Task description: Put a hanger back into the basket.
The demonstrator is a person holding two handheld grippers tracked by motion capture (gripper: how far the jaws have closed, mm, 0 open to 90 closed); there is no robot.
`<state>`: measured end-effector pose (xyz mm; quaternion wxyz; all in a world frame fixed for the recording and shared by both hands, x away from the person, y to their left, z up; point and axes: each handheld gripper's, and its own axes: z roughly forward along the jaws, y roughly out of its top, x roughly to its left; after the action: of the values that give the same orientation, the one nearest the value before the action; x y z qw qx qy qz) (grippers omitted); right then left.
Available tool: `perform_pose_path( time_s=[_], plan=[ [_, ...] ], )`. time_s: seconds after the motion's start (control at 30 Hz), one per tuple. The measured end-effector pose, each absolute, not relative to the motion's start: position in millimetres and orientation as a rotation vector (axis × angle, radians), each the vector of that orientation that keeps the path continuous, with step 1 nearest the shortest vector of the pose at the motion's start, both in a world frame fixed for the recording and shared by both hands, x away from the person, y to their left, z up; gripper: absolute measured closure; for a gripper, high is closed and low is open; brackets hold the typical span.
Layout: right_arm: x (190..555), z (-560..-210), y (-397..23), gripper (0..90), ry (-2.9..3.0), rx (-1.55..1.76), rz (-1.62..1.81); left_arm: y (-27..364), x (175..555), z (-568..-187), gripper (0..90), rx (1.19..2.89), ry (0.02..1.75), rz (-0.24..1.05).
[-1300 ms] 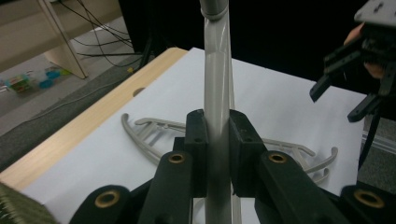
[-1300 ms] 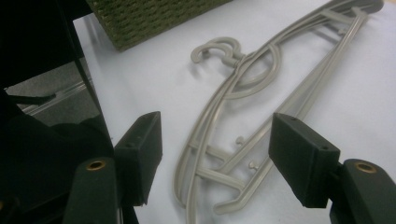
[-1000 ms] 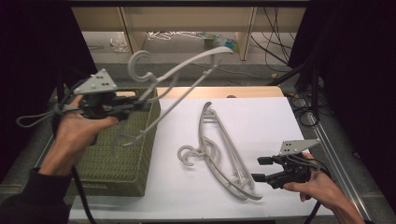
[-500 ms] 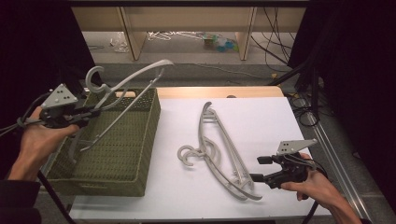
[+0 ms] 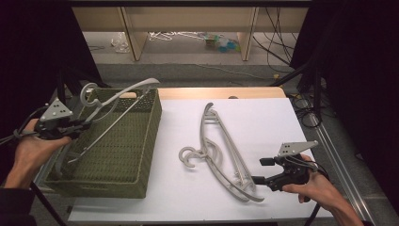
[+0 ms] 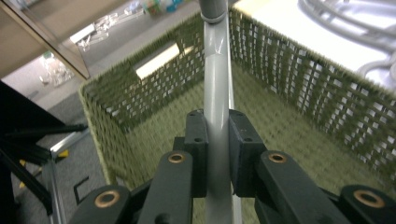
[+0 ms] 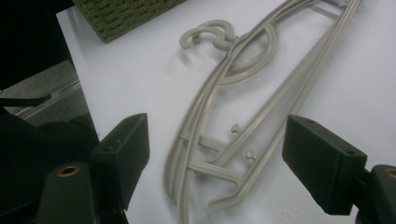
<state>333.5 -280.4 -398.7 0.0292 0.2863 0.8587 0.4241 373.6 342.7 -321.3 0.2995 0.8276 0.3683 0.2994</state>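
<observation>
Green woven basket [image 5: 117,160] under grey hanger [image 5: 110,120] clamped in left claw [image 6: 216,154].

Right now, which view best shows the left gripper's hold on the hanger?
The left gripper view: both jaws clamp the hanger over the basket. The high view shows the left gripper small, its grip unclear.

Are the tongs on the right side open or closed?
Open. The right tongs have their jaws spread wide with nothing between them, poised just short of the hangers lying flat on the white table.
</observation>
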Motion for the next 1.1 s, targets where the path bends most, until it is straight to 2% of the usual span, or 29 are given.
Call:
perform_pose_path(
  time_s=[0.47, 0.57, 0.9, 1.1],
  plan=[
    [335, -402, -280, 24.1, 2.662, 0.895, 1.296, 350, 381, -340, 79.6, 2.198, 1.122, 0.695],
    [335, -403, -280, 24.3, 2.664, 0.891, 1.292, 349, 384, -345, 79.6, 2.202, 1.111, 0.672],
    [335, -405, -278, 24.3, 2.673, 0.898, 1.294, 339, 409, -379, 79.4, 2.275, 1.199, 0.563],
    [335, -407, -277, 24.3, 2.680, 0.892, 1.287, 348, 415, -396, 78.0, 2.229, 1.322, 0.522]
  ],
)
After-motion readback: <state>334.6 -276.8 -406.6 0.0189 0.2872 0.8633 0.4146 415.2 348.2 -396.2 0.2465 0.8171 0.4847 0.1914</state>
